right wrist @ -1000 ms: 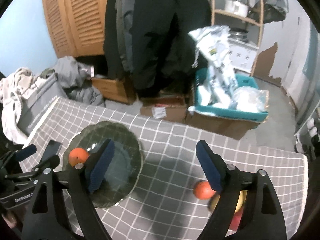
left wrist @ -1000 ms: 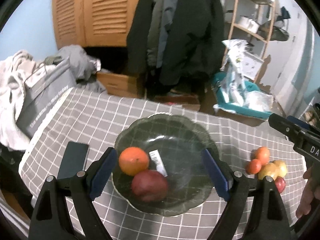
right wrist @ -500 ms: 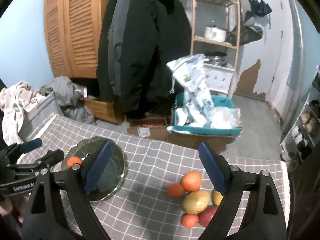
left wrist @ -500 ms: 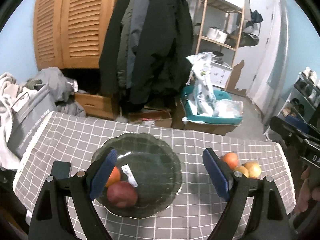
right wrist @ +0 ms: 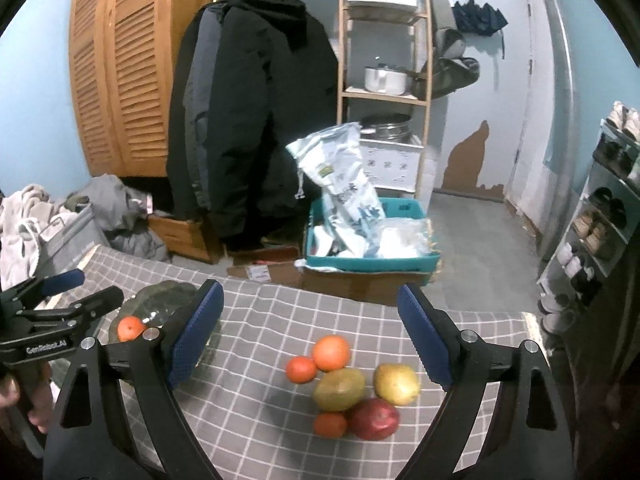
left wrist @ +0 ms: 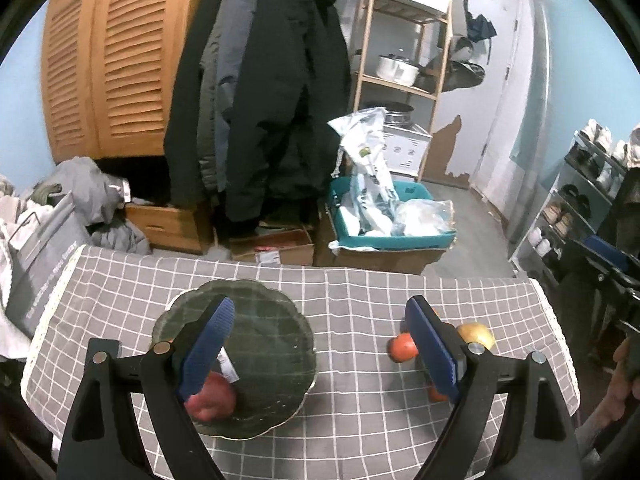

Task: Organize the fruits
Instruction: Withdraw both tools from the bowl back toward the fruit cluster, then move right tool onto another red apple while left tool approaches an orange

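Loosely bunched on the checked tablecloth [right wrist: 256, 400] lie six fruits: a large orange [right wrist: 331, 353], a smaller one [right wrist: 301, 369] at its 8 o'clock, a greenish mango [right wrist: 338, 389], a yellow pear [right wrist: 397, 384], a red apple [right wrist: 374, 418] and a third small orange [right wrist: 329, 425]. At 9 o'clock from them sits the dark glass plate [left wrist: 272, 320], holding a red apple [left wrist: 212, 398] half hidden behind a blue pad, plus an orange [right wrist: 130, 328] seen only from the right wrist. The left gripper [left wrist: 320, 344] stands wide and empty above the plate. The right gripper [right wrist: 308, 332] is also wide with nothing between its pads. A hand [left wrist: 624, 368] is cut off at the frame's edge.
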The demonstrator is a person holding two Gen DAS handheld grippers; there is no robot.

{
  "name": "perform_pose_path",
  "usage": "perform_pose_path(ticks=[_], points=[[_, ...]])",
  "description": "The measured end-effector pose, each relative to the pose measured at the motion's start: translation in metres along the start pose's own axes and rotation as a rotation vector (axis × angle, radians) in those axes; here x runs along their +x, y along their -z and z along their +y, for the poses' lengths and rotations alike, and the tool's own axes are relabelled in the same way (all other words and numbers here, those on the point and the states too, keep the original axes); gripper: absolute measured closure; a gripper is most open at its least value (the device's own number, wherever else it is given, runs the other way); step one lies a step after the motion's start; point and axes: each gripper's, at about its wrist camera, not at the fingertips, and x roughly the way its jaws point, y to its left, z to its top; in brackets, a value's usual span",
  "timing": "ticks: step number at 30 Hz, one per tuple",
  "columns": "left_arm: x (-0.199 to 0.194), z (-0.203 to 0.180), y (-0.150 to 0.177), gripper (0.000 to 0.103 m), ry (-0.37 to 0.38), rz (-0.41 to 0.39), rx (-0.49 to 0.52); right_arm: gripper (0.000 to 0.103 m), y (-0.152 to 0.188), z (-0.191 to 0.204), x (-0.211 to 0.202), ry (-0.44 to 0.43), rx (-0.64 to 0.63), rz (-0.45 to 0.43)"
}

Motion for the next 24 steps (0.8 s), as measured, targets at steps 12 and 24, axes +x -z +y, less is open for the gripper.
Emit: perform_pose_path(ticks=[12, 24], points=[[0.006, -0.038, -0.006, 0.014, 0.069, -0.006, 0.048, 0.014, 0.015, -0.041, -0.019, 0.071, 0.033, 0.003], [0.027, -0.075, 0.000, 0.014, 0.085, 0.033, 0.115, 0.014, 0.042, -0.076, -0.006, 0.099, 0.102, 0.089]])
